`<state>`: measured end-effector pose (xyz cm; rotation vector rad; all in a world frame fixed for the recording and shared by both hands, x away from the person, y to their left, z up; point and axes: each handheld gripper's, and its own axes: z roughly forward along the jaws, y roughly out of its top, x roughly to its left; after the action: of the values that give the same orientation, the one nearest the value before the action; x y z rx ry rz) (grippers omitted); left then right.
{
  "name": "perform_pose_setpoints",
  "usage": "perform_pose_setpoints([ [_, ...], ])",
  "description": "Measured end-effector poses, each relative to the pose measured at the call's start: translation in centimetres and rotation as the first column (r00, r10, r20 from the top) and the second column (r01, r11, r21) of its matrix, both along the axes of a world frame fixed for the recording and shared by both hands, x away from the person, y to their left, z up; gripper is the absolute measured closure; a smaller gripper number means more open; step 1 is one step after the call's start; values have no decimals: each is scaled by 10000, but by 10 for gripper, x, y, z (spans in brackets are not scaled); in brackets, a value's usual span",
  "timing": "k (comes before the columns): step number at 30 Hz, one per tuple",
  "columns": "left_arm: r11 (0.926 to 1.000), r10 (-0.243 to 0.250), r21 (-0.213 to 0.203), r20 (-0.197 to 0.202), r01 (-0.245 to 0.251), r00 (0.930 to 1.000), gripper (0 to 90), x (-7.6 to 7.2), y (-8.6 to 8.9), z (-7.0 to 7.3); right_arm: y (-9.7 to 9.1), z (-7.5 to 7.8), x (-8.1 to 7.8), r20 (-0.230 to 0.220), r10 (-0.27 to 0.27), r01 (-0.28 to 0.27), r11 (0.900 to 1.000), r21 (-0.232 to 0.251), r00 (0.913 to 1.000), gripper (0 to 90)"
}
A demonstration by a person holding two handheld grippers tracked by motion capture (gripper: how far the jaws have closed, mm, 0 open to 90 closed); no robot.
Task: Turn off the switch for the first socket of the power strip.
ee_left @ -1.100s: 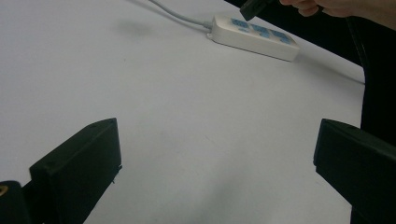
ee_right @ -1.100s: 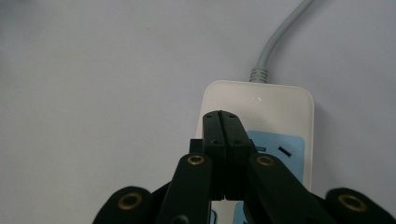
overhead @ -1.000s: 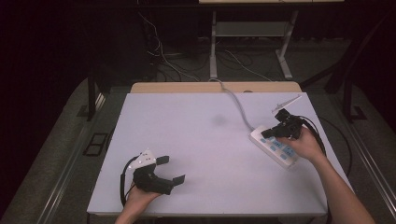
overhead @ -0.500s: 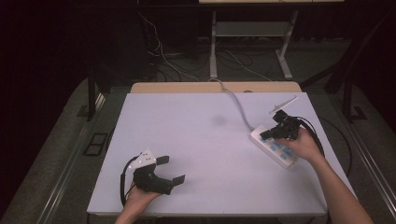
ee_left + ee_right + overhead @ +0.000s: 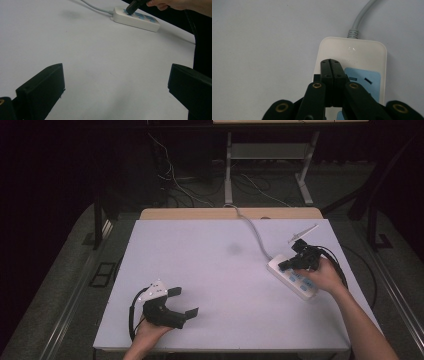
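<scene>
The right hand-held gripper [image 5: 289, 265] has its jaws pressed together with nothing between them, their tips resting on the end of the white power strip [image 5: 292, 277] where its grey cord [image 5: 255, 234] enters. In the right gripper view the closed tips [image 5: 333, 75] sit just beside the first blue socket panel [image 5: 364, 81]. The power strip lies flat near the right edge of the white bench [image 5: 215, 270], its cord running toward the far edge. The left hand-held gripper [image 5: 182, 301] rests at the near left of the bench, jaws spread wide and empty, well apart from the strip.
</scene>
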<state>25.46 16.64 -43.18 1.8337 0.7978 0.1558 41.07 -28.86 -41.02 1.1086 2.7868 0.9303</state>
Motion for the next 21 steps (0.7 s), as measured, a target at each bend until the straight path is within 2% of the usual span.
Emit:
perform_pose_setpoints([
  [4, 10000, -31, 13, 11, 31, 10000, 0, 0, 0, 0, 0, 0, -1, 43, 6, -6, 10000, -31, 10000, 900],
  [12, 10000, -48, 59, -10, 48, 10000, 0, 0, -2, -1, -6, -4, -1, 24, -98, 97, 9985, 531, 9999, 900],
  [15, 10000, -14, 61, 3, 14, 10000, 0, 0, -1, 0, -4, -4, 0, 117, -220, 214, 9988, 444, 9997, 900],
  [17, 10000, -8, 79, 34, 7, 10000, 0, -1, -1, 0, 1, -3, 0, 214, -263, 260, 9995, 178, 9994, 900],
  [21, 10000, 11, 32, 86, -11, 10000, 0, -3, -1, 0, 5, -2, 2, 54, -223, 223, 9997, 56, 9997, 900],
])
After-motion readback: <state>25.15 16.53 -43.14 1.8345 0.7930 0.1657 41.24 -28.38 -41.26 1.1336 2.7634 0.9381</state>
